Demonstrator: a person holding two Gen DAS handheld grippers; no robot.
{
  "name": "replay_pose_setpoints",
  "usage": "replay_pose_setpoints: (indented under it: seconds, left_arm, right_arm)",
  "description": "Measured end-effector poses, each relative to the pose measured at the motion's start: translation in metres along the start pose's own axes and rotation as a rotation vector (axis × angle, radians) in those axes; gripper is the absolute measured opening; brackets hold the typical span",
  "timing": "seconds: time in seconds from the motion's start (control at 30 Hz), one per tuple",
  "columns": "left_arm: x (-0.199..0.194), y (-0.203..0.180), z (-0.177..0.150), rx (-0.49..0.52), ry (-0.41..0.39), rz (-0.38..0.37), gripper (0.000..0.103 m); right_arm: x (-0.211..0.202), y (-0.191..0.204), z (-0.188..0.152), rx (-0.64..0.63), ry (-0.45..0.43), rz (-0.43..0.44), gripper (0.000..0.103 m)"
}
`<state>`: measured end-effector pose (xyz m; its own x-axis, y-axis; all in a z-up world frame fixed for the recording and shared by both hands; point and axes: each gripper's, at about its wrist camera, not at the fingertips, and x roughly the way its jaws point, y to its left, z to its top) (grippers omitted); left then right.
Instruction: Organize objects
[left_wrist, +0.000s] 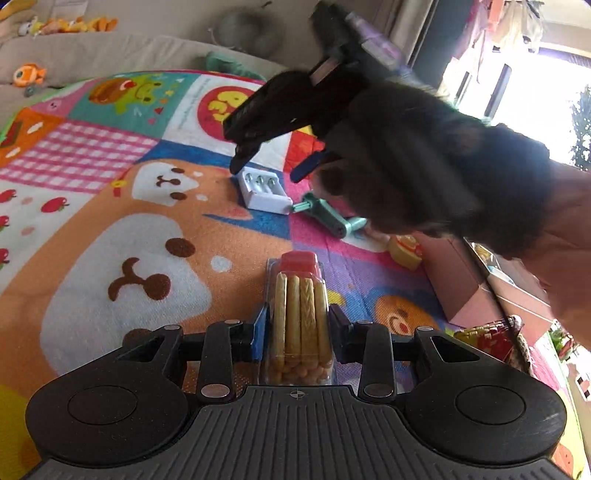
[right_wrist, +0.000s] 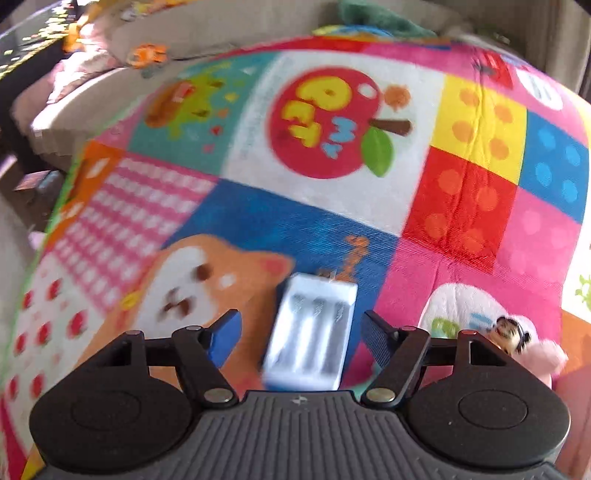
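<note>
Left claw (left_wrist: 298, 321): fingers closed against both sides of the clear snack pack (left_wrist: 299, 317), held pointing forward. Right claw (right_wrist: 298, 332): fingers spread wide, poised low over the white charger (right_wrist: 312, 336), one on each side, not touching. Black-gloved hand (left_wrist: 424, 162) grips the right claw, above and beyond the snack pack.

A colourful play mat (right_wrist: 461, 206) carries a white battery charger (right_wrist: 314, 332) and a green toy (left_wrist: 332, 216).

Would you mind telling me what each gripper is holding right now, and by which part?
The left gripper clamps the clear stick-snack pack across its long sides, red end forward. The right gripper is open above the white battery charger, holding nothing.
</note>
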<state>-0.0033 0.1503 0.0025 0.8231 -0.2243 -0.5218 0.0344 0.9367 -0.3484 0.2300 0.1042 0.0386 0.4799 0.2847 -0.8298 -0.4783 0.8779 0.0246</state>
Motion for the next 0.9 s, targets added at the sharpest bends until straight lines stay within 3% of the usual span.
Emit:
replay_pose_setpoints:
  seconds: [0.13,0.17,0.2,0.23,0.3,0.5,0.7,0.8,0.9]
  left_arm:
    - [0.000,0.002,0.000,-0.013,-0.001,-0.008,0.038]
    - [0.000,0.002,0.000,-0.018,-0.002,-0.010,0.038]
    - [0.000,0.003,0.000,-0.019,-0.002,-0.011,0.038]
    - [0.000,0.003,0.000,-0.019,-0.002,-0.011,0.038]
    - [-0.001,0.002,0.000,-0.020,-0.002,-0.011,0.038]
    - [-0.001,0.003,0.000,-0.023,-0.002,-0.012,0.038]
    - [-0.001,0.002,0.000,-0.011,0.000,0.001,0.038]
    - [-0.005,-0.005,-0.004,0.005,0.004,0.019,0.038]
    - [-0.008,-0.016,-0.009,0.033,0.010,0.023,0.038]
  right_arm:
    - [0.027,-0.015,0.004,0.077,0.037,0.001,0.072]
    - [0.025,-0.014,0.003,0.068,0.038,0.008,0.068]
    - [0.021,-0.012,0.001,0.048,0.042,0.009,0.055]
    - [0.016,-0.009,-0.002,0.022,0.053,0.019,0.049]
    - [0.002,-0.008,-0.012,-0.009,0.074,0.043,0.047]
    - [-0.086,-0.017,-0.057,-0.049,0.014,0.131,0.047]
    - [-0.180,-0.035,-0.117,-0.043,-0.062,0.147,0.047]
    - [-0.208,-0.040,-0.154,-0.039,-0.051,0.135,0.047]
    - [-0.218,-0.031,-0.195,-0.123,-0.041,0.123,0.047]
